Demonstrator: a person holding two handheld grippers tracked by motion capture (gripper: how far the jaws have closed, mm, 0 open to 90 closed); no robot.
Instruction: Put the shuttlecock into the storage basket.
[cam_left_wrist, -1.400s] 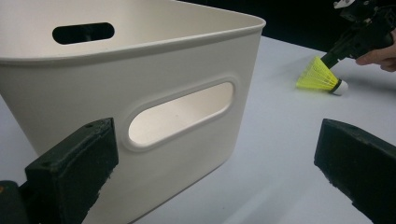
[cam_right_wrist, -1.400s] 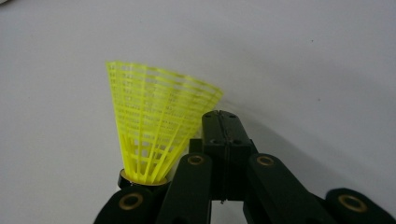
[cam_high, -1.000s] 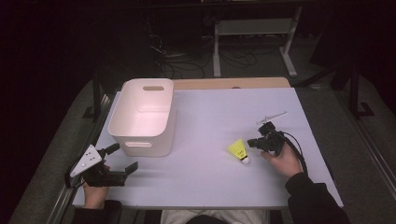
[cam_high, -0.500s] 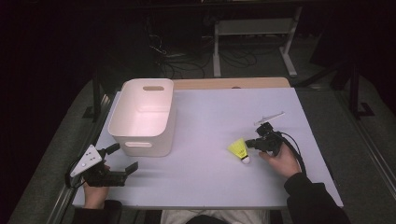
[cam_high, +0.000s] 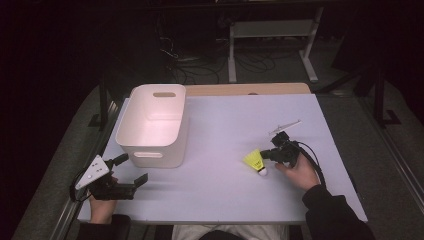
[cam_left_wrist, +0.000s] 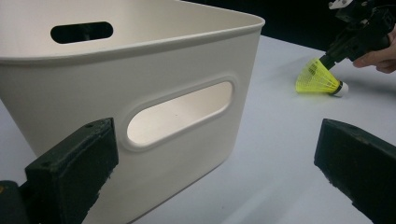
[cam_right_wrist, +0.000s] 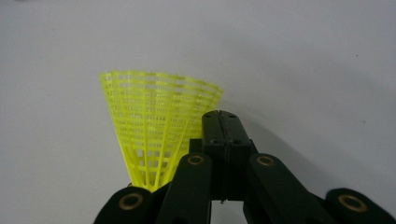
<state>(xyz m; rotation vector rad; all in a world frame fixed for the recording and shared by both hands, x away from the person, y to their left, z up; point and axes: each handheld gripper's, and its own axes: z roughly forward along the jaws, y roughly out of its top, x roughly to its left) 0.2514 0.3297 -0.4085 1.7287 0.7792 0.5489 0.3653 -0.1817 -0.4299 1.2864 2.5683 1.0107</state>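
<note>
My right tongs (cam_high: 274, 153) are clamped on the shuttlecock's (cam_high: 254, 160) flimsy, feather-light mesh skirt; its cork would give a firmer hold. My left tongs (cam_high: 131, 171) stand apart.

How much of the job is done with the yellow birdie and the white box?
Not much yet. The right gripper is shut on the edge of the yellow shuttlecock's skirt, and the shuttlecock seems to rest on the table. The white bin looks empty. Probably left: lifting it over and dropping it in. The left gripper waits open beside the bin.
</note>
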